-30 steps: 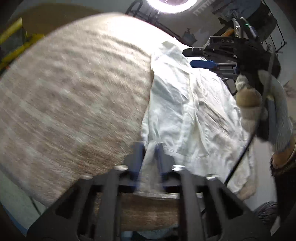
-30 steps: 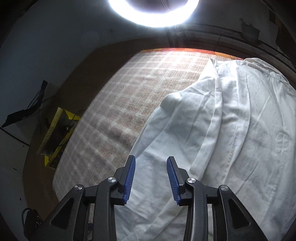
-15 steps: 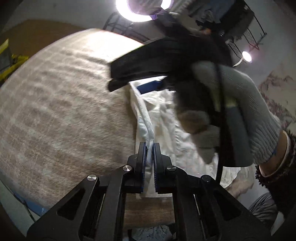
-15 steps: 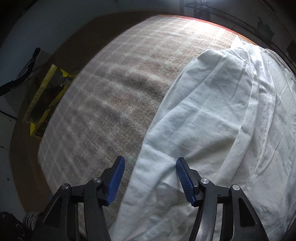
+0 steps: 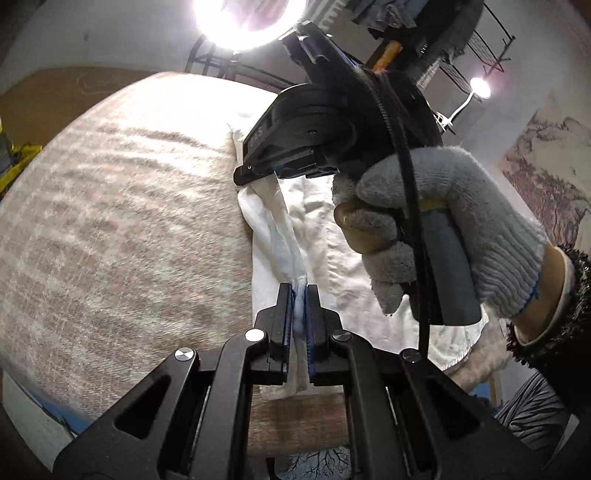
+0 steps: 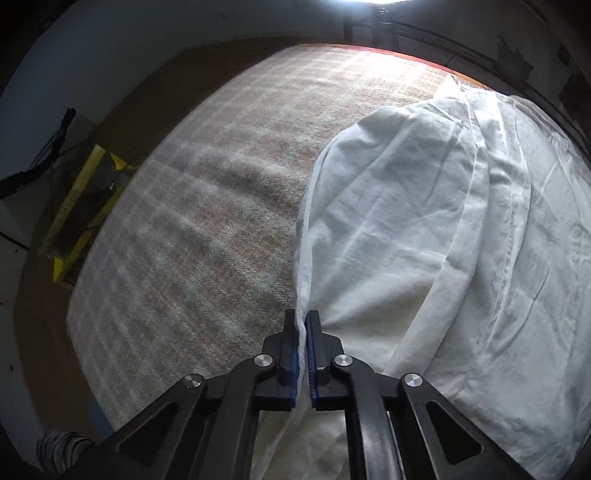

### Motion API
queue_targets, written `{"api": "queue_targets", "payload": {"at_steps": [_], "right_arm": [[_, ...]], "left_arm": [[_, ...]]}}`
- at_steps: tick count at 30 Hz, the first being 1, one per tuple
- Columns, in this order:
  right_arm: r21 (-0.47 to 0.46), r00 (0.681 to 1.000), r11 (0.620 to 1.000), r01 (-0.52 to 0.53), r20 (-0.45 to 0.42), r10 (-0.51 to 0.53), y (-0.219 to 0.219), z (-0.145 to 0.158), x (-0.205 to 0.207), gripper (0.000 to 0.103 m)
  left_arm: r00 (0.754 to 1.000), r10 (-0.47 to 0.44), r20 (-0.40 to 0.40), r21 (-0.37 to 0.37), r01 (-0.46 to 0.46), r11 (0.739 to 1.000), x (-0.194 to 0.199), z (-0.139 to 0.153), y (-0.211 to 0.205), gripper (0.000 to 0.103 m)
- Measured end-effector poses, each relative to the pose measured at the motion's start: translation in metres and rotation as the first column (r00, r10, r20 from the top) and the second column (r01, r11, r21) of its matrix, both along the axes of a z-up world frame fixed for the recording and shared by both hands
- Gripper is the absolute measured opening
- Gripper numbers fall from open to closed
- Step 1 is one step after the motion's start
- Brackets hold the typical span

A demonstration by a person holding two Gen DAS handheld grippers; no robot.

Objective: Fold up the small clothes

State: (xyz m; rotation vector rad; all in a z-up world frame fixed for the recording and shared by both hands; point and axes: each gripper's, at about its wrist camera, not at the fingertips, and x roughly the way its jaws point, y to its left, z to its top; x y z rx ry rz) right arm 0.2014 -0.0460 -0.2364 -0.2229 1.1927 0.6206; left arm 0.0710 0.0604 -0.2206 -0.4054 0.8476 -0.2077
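A white garment (image 6: 424, 229) lies on a beige plaid blanket (image 6: 207, 206). In the left wrist view the garment (image 5: 354, 266) lies on the right side of the blanket (image 5: 122, 221). My left gripper (image 5: 297, 295) is shut on the garment's left edge, which is lifted into a taut strip. My right gripper (image 6: 303, 332) is shut on the same edge farther along. It also shows in the left wrist view (image 5: 275, 173), held by a gloved hand (image 5: 443, 221), pinching the far end of that strip.
A bright ring light (image 5: 243, 18) shines above the far edge of the blanket. A yellow frame (image 6: 77, 206) stands on the floor to the left. A wire rack (image 5: 476, 37) and a small lamp (image 5: 478, 88) are at the back right.
My right gripper has closed on the garment's edge; it was open half a second ago. My left gripper stays shut on the edge. The edge is now lifted taut between both grippers.
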Motion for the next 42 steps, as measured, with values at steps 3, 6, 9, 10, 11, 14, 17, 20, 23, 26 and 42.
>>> {"api": "queue_targets", "payload": {"at_steps": [3, 6, 9, 10, 11, 14, 17, 20, 23, 26, 42], "right_arm": [[0.125, 1.0, 0.992, 0.026, 0.003, -0.027, -0.027, 0.011, -0.001, 0.0], [0.276, 0.997, 0.959, 0.067, 0.003, -0.071, -0.067, 0.027, -0.004, 0.0], [0.392, 0.99, 0.91, 0.136, -0.023, -0.138, -0.116, 0.034, -0.006, 0.0], [0.423, 0.987, 0.892, 0.159, -0.034, -0.159, -0.131, 0.034, -0.007, 0.0], [0.459, 0.981, 0.868, 0.187, -0.048, -0.186, -0.15, 0.033, -0.008, 0.0], [0.504, 0.961, 0.82, 0.273, -0.099, -0.259, -0.191, 0.019, -0.01, 0.0], [0.521, 0.925, 0.766, 0.377, -0.173, -0.337, -0.23, -0.006, -0.013, 0.0], [0.501, 0.898, 0.746, 0.439, -0.226, -0.377, -0.246, -0.025, -0.009, 0.0], [0.505, 0.915, 0.764, 0.402, -0.202, -0.348, -0.246, -0.021, -0.006, 0.0], [0.487, 0.933, 0.796, 0.36, -0.165, -0.321, -0.241, -0.015, -0.005, 0.0], [0.345, 0.96, 0.898, 0.275, -0.044, -0.277, -0.254, -0.007, -0.022, 0.024]], "left_arm": [[1.0, -0.023, 0.019, 0.025, 0.023, 0.999, -0.002, 0.008, -0.016, 0.004], [0.998, -0.057, 0.041, 0.058, 0.055, 0.997, -0.001, 0.016, -0.035, 0.004], [0.993, -0.105, 0.05, 0.091, 0.1, 0.991, -0.002, 0.02, -0.058, 0.004], [0.991, -0.122, 0.047, 0.105, 0.117, 0.988, -0.002, 0.019, -0.069, 0.004], [0.99, -0.136, 0.045, 0.116, 0.13, 0.985, -0.001, 0.019, -0.077, 0.004], [0.983, -0.183, 0.024, 0.146, 0.178, 0.973, 0.001, 0.014, -0.102, 0.002], [0.974, -0.228, 0.002, 0.176, 0.224, 0.959, 0.003, 0.009, -0.124, 0.0], [0.964, -0.264, -0.013, 0.219, 0.26, 0.94, 0.001, 0.002, -0.142, 0.0], [0.959, -0.282, -0.018, 0.231, 0.279, 0.932, -0.004, -0.001, -0.15, 0.0], [0.957, -0.288, -0.023, 0.217, 0.286, 0.933, -0.017, 0.002, -0.148, 0.0], [0.991, -0.127, -0.031, 0.113, 0.129, 0.985, 0.012, 0.024, -0.058, 0.0]]}}
